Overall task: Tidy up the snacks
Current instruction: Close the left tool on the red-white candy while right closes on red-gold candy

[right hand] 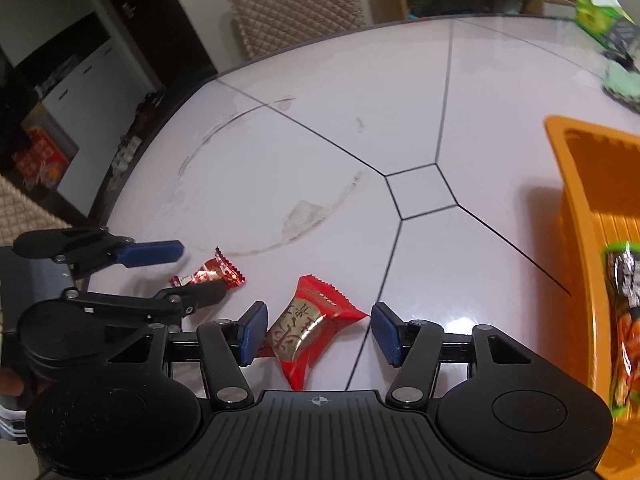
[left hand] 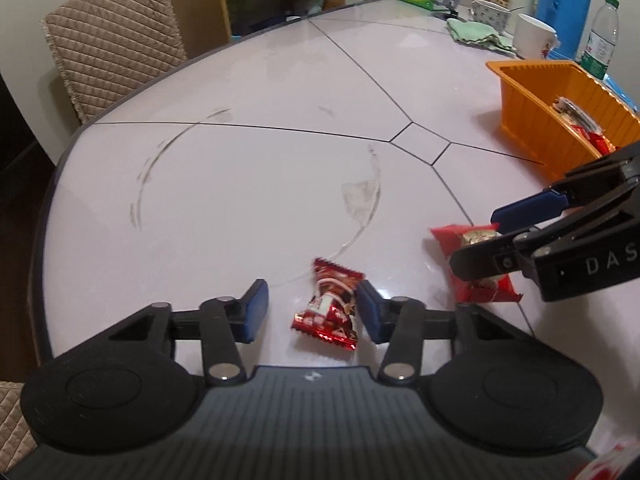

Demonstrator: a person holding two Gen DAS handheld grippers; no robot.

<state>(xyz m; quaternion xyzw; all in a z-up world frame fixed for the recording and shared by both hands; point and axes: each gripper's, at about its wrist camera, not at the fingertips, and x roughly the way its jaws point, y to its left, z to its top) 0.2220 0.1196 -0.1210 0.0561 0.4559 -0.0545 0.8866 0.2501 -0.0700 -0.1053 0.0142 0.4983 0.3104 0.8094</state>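
Sorting is partly done, judging by the layout: the orange bin (left hand: 532,120) at the right side of the white table (left hand: 240,184) already has several wrapped snacks in it, red ones visible in the left wrist view and a green-edged packet (right hand: 626,320) in the right wrist view, while two packets lie loose on the table near the front edge, well apart from the bin. Left gripper (left hand: 312,308) is low over the table with jaws spread wide, straddling the dark red candy packet (left hand: 330,306); the packet sits between the blue pads, close to or touching the right-hand pad, clear gap on the other side, so nothing gripped yet. Right gripper (right hand: 316,330) is likewise wide open around the bright red packet with gold label (right hand: 308,330); the packet lies nearer the left-hand pad, may just touch it, cannot tell for sure, and the other pad is clearly apart from it, so not held either. Both packets are flat on the table, just beside each other, each framed by its own gripper. My read: both hands are at the pre-grasp stage, closing not started. Left to do: close on each packet, lift, carry right to the bin, drop in. No other loose snacks visible on the open table, so these two look like the last ones, though the far clutter (mugs (left hand: 532,36), green cloth (left hand: 476,32), bottle (left hand: 600,36)) could hide more
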